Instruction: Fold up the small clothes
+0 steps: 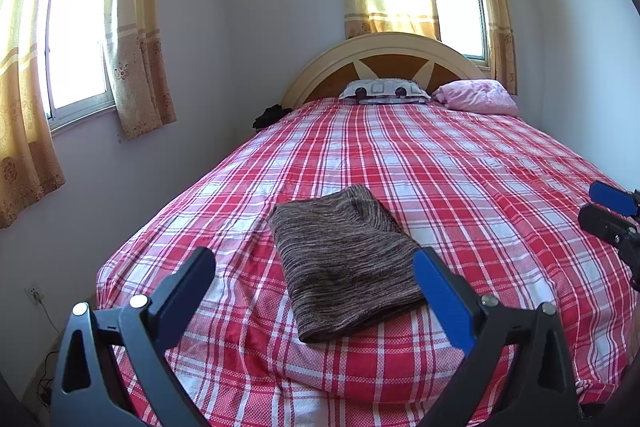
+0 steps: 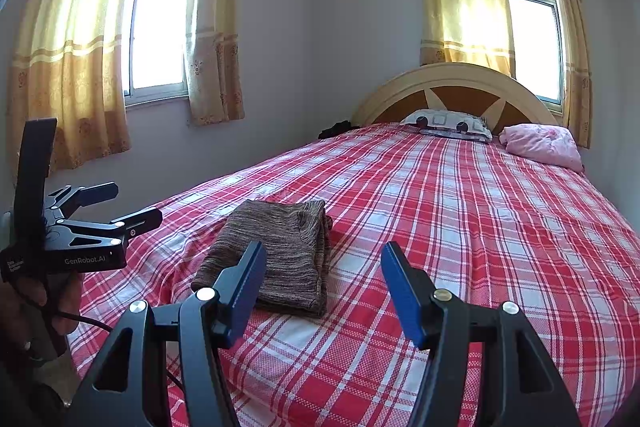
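A folded brown knitted garment point(image 1: 344, 259) lies flat on the red plaid bed point(image 1: 460, 167), near its foot; it also shows in the right wrist view point(image 2: 276, 251). My left gripper point(image 1: 316, 259) is open and empty, held above the bed just short of the garment, fingers either side of it in view. It also shows from the side at the left of the right wrist view point(image 2: 132, 203). My right gripper point(image 2: 324, 255) is open and empty, to the right of the garment and apart from it. Its tips show at the right edge of the left wrist view point(image 1: 600, 205).
A patterned pillow point(image 1: 382, 91) and a pink bundle of bedding point(image 1: 478, 95) lie at the arched headboard point(image 1: 384, 47). Walls with curtained windows stand left of the bed and behind it. A dark heap point(image 1: 270, 115) sits beside the bed's far left corner.
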A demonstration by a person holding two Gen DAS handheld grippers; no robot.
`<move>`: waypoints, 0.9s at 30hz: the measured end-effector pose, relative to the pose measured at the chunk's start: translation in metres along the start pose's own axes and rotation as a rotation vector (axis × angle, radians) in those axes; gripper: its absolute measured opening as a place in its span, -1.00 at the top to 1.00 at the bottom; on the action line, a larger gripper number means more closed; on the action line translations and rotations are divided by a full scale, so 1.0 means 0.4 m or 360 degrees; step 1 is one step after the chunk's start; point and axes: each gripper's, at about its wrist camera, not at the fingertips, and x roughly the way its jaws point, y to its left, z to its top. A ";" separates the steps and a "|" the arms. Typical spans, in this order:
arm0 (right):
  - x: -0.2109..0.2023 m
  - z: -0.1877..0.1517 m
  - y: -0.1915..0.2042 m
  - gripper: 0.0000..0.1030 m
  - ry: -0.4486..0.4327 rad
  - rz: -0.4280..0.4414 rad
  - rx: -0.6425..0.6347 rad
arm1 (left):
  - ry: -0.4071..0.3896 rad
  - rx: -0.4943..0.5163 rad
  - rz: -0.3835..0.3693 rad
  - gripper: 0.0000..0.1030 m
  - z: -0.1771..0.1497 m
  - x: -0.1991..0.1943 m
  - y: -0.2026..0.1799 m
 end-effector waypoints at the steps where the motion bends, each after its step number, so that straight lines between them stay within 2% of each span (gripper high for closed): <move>1: 0.000 -0.001 0.000 -0.18 0.0002 -0.0001 0.0001 | 0.0001 0.0000 0.0000 -0.98 0.000 0.000 0.000; 19: -0.015 0.003 0.005 -0.18 -0.0054 -0.0024 0.0003 | -0.0020 0.0045 -0.0042 -1.00 0.020 -0.012 -0.013; 27: -0.007 0.002 0.010 -0.18 -0.0028 -0.0009 -0.0002 | -0.0006 0.0039 -0.0053 -1.00 0.012 -0.004 -0.014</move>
